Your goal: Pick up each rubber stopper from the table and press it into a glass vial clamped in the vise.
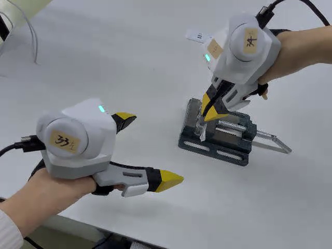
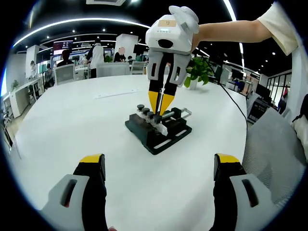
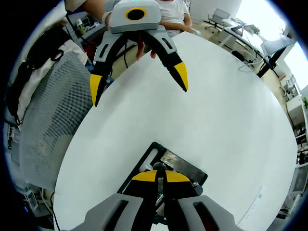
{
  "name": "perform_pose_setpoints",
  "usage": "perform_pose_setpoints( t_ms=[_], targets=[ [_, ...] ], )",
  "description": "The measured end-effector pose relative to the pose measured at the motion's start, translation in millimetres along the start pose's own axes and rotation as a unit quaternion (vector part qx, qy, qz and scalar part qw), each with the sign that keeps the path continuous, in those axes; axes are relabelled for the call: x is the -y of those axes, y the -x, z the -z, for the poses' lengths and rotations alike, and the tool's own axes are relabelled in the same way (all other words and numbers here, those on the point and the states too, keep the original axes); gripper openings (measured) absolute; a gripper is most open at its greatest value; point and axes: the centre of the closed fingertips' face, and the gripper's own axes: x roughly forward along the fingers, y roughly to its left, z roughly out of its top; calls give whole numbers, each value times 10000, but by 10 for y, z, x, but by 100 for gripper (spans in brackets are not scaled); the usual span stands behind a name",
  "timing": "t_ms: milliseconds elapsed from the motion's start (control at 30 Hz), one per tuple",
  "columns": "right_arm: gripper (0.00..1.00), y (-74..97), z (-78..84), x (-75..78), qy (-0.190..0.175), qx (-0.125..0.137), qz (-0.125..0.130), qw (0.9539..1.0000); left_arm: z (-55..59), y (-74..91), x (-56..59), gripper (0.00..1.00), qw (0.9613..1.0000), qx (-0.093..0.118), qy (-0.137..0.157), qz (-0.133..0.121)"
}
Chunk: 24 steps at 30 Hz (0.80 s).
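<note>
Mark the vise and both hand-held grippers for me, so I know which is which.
vise (image 1: 212, 149): head view, front edge of its dark base.
left hand-held gripper (image 1: 155, 149): head view, midway between its open yellow fingertips.
right hand-held gripper (image 2: 160, 109): left gripper view, midway between its fingertips, over the vise.

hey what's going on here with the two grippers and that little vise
A person works at a white table with a gripper in each hand. The right gripper points down over the black vise, its jaws almost closed right at the row of glass vials clamped there. Several vials already carry black stoppers. Whether a stopper sits between its tips is hidden. The left gripper is off to the side above the table, wide open, holding nothing.
</note>
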Motion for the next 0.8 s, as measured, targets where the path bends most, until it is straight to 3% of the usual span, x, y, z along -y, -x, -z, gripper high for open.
perform_pose_setpoints(
  t_ms=[600,800],
  targets=[
    [0,-32,5,-19,-33,-8,-173,9998,47,-42,26,92,10000,-57,15,72],
    [0,-35,12,1,-387,11,-383,9985,50,-57,52,92,9999,-91,13,109]
  ],
)
